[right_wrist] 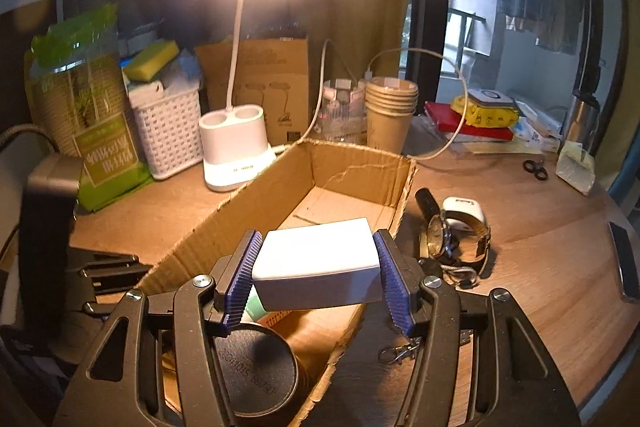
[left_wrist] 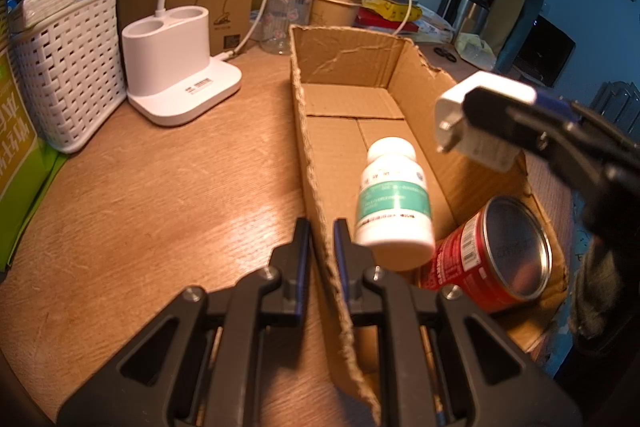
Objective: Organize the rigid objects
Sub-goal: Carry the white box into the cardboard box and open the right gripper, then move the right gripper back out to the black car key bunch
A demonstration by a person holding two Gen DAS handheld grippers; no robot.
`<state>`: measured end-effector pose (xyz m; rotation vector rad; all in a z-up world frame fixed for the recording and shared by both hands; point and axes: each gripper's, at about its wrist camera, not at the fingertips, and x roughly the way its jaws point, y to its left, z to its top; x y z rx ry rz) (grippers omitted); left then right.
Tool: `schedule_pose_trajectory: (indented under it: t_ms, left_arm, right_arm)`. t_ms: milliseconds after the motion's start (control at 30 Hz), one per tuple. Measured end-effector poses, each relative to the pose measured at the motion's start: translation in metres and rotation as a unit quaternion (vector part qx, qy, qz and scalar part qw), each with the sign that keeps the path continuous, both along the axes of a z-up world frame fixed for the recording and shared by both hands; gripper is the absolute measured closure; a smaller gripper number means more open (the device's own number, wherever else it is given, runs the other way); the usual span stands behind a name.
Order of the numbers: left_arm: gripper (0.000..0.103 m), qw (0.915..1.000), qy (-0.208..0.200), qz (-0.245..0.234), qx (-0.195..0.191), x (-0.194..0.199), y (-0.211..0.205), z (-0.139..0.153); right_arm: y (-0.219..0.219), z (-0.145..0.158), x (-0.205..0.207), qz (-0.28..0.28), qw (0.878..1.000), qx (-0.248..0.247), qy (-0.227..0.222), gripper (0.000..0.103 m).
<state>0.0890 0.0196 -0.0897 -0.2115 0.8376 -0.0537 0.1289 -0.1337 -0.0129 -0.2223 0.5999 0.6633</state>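
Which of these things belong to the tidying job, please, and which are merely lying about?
Job:
- cardboard box
- white charger in right hand-held gripper
- pill bottle
- red can
- wristwatch

Lying about:
- desk lamp
- white basket
- paper cups

right claw [right_wrist: 318, 273] gripping white charger [right_wrist: 316, 267], over cardboard box [right_wrist: 200, 231]

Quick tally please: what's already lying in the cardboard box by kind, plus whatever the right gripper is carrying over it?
White pill bottle in cardboard box: 1
Red can in box: 1
White charger plug in right gripper: 1
Total: 3
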Motion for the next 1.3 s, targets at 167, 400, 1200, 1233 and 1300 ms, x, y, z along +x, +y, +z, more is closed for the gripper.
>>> schedule_pose_trajectory:
  t_ms: [167, 400, 1200, 1233, 1300]
  left_arm:
    - [0.09, 1.0, 0.0, 0.0, 0.0, 0.0, 0.0, 0.0]
    - [0.09, 1.0, 0.0, -0.003, -0.001, 0.0, -0.002, -0.001]
    - [0.09, 1.0, 0.001, -0.004, -0.001, 0.0, -0.002, -0.001]
    - [0.09, 1.0, 0.001, -0.004, -0.002, 0.0, -0.001, -0.001]
    - [0.089, 1.0, 0.001, -0.005, -0.003, 0.001, -0.001, -0.001]
  right_arm:
    - [0.005, -0.01, 0.0, 0.002, 1.0, -0.019, 0.003, 0.043]
    - [0.011, -0.019, 0.0, 0.005, 0.999, -0.044, 0.004, 0.043]
    - [-0.006, -0.012, -0.002, -0.001, 1.0, -0.025, 0.001, 0.036]
    - [-0.008, -0.01, -0.004, -0.003, 1.0, -0.022, -0.005, 0.036]
    - [-0.01, -0.007, -0.006, -0.001, 1.0, -0.017, -0.012, 0.035]
